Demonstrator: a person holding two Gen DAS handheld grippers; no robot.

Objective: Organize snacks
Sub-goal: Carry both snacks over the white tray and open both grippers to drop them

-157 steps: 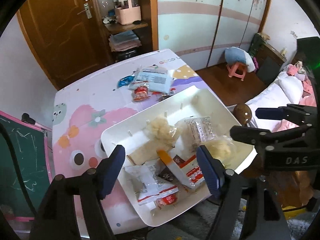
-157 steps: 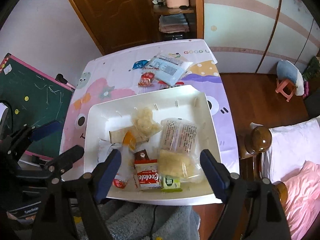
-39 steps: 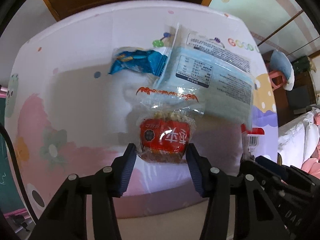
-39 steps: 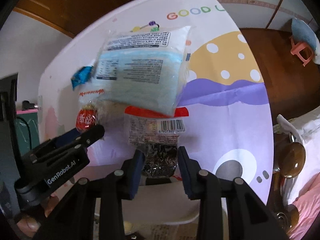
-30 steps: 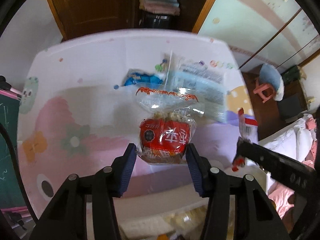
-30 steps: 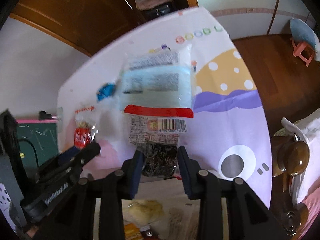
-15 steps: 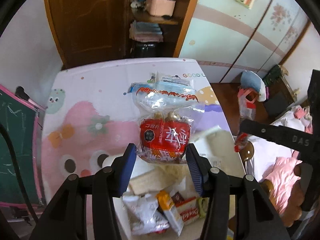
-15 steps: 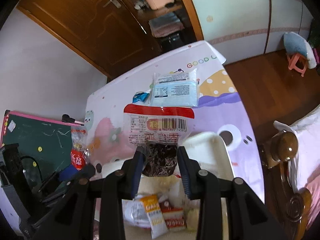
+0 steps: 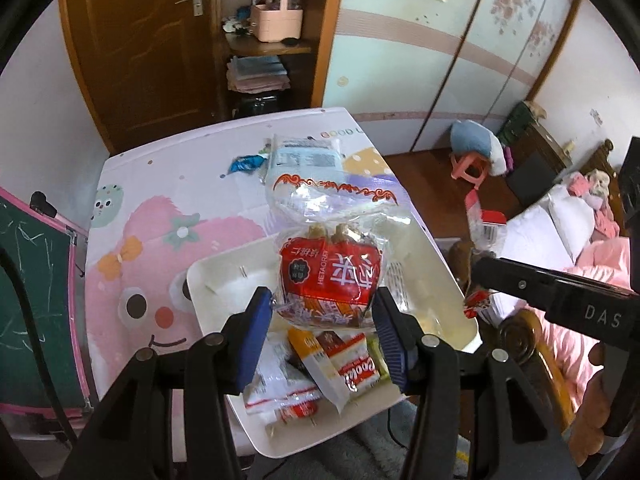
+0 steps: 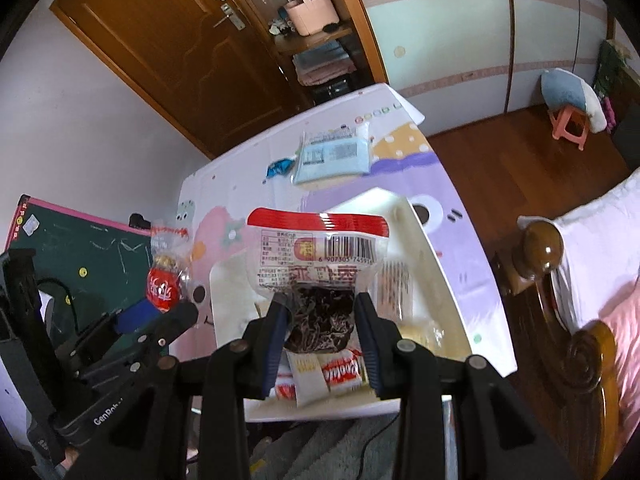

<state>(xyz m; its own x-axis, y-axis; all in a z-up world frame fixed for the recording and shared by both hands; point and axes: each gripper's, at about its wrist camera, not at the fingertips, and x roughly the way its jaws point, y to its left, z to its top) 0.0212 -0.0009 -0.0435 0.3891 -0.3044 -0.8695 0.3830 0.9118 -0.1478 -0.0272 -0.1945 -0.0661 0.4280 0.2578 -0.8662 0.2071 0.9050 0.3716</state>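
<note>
- The table [image 9: 168, 184] is covered with a cloth that shows a pink cartoon face, and it takes the middle of both views.
- The white tray [image 9: 224, 276] lies on the near end of the table and already holds several snack packets; among them are a red and white packet [image 9: 356, 364] and a yellow-topped packet [image 9: 316, 360] at its near side.
- A pale blue packet [image 9: 304, 156] lies flat on the far part of the table, well apart from the tray, and a small blue wrapper [image 9: 246, 163] lies just beside it on its left.
- The left gripper [image 9: 324, 312] is clamped on a clear bag with a red label [image 9: 330, 276]; both blue pads press on the sides of the bag, and it is held in the air above the tray.
- The right gripper [image 10: 320, 320] is clamped on a clear packet with a red top edge [image 10: 320, 256]; the pads squeeze its lower part, where the dark snack is, and the barcode end stands up. This packet is also in the air above the tray.
- In the right wrist view, the left gripper with its red-labelled bag appears at the left, beside the tray.
- In the left wrist view, the right gripper appears at the right edge, with a person's hand [image 9: 596, 400] on its handle.
</note>
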